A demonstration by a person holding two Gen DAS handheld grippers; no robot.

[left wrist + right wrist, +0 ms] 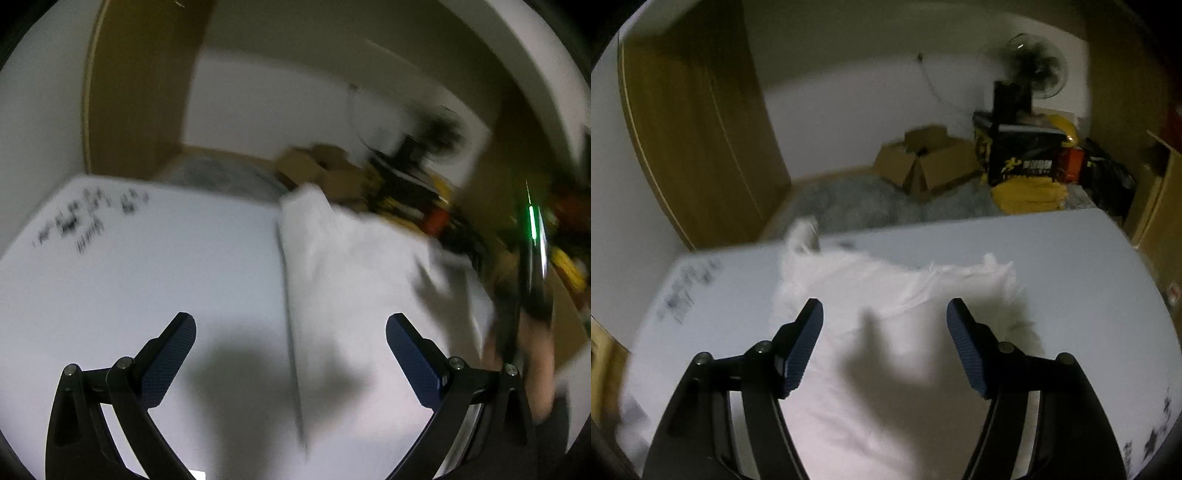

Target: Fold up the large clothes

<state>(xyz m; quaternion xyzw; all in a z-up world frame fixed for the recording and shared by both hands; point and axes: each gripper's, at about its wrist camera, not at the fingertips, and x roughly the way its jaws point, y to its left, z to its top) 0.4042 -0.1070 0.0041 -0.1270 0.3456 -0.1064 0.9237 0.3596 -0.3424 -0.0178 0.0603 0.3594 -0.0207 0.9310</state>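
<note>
On the white tabletop (1071, 266) lies a large white cloth garment (886, 332), spread flat with a rumpled, bunched far edge; one corner of it rises past the far left edge of the table. From the right wrist camera, the right gripper (885, 347) hangs above the near part of this garment with its blue ribbed pads (803, 347) spread wide apart and nothing between them; its shadow falls on the cloth below. From the left wrist camera, much blurred, the left gripper (291, 356) also stands with its jaws wide open and empty, over the bare table just left of the garment (354, 266), whose straight left edge runs from far to near between the two pads. At the right edge of that view a hand (535, 354) holds a dark gripper body with a thin green light (532, 225). Black printed marks (85, 218) sit on the far left part of the table.

Beyond the table, on the floor, lies a grey shaggy rug (857, 206), with an open brown cardboard box (927, 162) on its far side. To the right of the box stands a black and yellow carton (1023, 162) with yellow fabric (1030, 197) in front of it, and a black electric fan (1034, 70) behind. A tall wooden wardrobe (690, 122) fills the far left against the white wall.
</note>
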